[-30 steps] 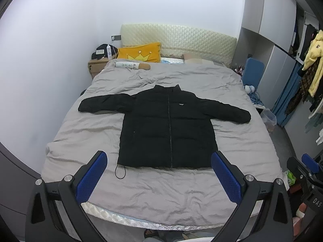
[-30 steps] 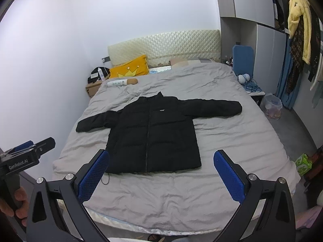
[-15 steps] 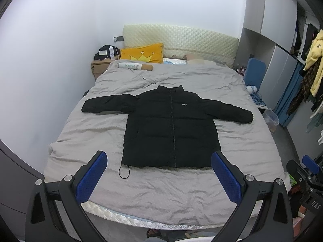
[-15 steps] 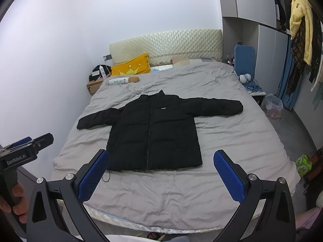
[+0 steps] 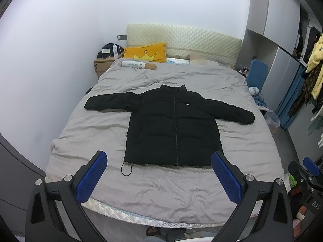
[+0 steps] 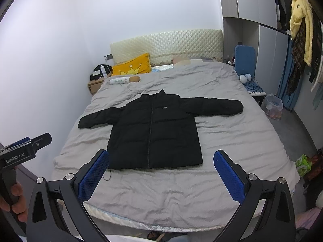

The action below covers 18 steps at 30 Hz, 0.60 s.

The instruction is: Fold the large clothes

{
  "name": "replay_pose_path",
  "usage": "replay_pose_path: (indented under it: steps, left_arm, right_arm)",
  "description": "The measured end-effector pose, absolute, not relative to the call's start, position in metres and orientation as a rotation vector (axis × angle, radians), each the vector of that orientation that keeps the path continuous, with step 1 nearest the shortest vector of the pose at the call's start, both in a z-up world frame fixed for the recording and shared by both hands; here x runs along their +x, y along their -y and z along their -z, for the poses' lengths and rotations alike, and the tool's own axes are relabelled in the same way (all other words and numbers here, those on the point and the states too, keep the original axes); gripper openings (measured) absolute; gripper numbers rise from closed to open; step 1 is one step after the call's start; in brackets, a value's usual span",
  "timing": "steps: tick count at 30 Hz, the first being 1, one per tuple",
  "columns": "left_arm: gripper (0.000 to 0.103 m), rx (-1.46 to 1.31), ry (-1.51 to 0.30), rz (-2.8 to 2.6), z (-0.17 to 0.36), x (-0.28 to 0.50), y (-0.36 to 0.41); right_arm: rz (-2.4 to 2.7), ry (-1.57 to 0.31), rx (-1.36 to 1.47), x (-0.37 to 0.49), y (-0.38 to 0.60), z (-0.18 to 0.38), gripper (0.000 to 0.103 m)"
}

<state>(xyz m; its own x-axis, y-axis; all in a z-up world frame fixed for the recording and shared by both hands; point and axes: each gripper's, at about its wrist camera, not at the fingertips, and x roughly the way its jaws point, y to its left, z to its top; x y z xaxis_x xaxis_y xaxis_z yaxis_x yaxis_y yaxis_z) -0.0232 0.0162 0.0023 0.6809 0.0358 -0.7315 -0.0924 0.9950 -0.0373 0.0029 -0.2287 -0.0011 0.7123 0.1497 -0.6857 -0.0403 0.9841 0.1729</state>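
A black puffer jacket (image 5: pixel 173 129) lies flat and face up on the grey bed cover (image 5: pixel 161 183), zipped closed, collar toward the quilted headboard (image 5: pixel 181 38) and hem toward the foot of the bed. Both sleeves extend sideways from the jacket body, each resting fully on the cover. A thin black drawcord loop (image 5: pixel 126 169) trails from the hem corner of the jacket on the wall side.

The left tongs (image 5: pixel 159 173) are spread wide, blue pads apart, holding nothing; they hang above the foot of the bed, well short of the jacket hem. The right tongs (image 6: pixel 161 171) are likewise spread wide and empty, also over the foot of the bed and clear of the jacket.

Beyond the jacket collar, a yellow crown-print pillow (image 5: pixel 146 52) leans against the headboard, with a white cylindrical bolster (image 5: pixel 138 65) lying just in front of it. A blue chair (image 5: pixel 258 74) stands beside the bed, on the side away from the wall, near the headboard.
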Motion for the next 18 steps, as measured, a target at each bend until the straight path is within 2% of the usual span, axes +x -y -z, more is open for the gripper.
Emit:
replay_pose_path:
  steps: [18]
  left_arm:
    - [0.103,-0.089,-0.854,-0.073,0.005,-0.039,-0.013]
  right_arm:
    - [-0.096,-0.778,0.148,-0.007,0.236,0.003,0.103]
